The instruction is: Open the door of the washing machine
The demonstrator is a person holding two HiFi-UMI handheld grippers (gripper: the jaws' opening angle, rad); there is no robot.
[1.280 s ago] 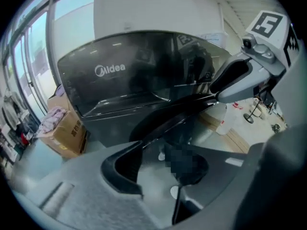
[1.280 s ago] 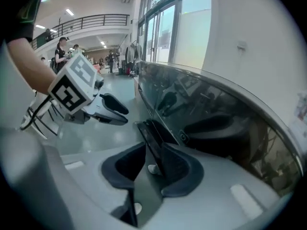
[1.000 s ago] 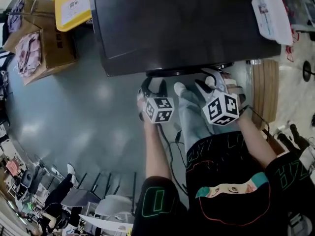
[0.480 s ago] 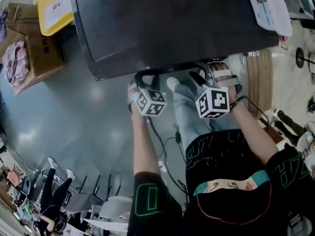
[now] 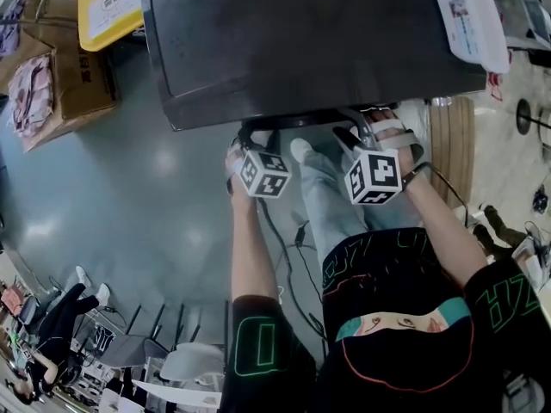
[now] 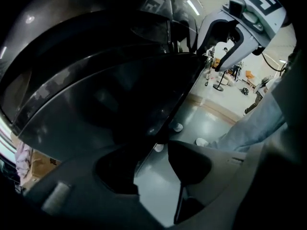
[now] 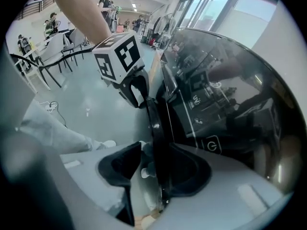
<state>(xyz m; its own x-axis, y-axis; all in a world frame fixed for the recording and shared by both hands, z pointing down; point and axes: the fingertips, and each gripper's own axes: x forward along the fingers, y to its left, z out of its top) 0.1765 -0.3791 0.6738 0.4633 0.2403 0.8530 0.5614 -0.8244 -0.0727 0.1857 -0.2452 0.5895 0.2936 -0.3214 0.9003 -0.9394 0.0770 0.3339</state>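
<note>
The washing machine's dark lid (image 5: 318, 41) fills the top of the head view. Both grippers are at its front edge. My left gripper (image 5: 254, 136) has the lid's rim (image 6: 177, 99) running between its jaws. The rim lies by the left pad, with floor showing before the right pad. My right gripper (image 5: 362, 129) straddles the same rim (image 7: 153, 123). The rim sits against its right pad, with a gap on the left. Both pairs of jaws are closing. Each gripper shows in the other's view: the right gripper (image 6: 216, 56), the left gripper (image 7: 136, 92).
The control panel with a power button (image 7: 211, 143) sits behind the rim. A white container (image 5: 469, 20) lies on the machine's right corner. Cardboard boxes (image 5: 60, 76) and a yellow bin (image 5: 108, 11) stand left. A cable (image 5: 293, 248) crosses the floor, and chairs (image 5: 155, 351) stand behind me.
Both grippers have closed in on the lid's front edge, so their fingers now reach over it. The left one has sunk slightly; the right one has rolled.
</note>
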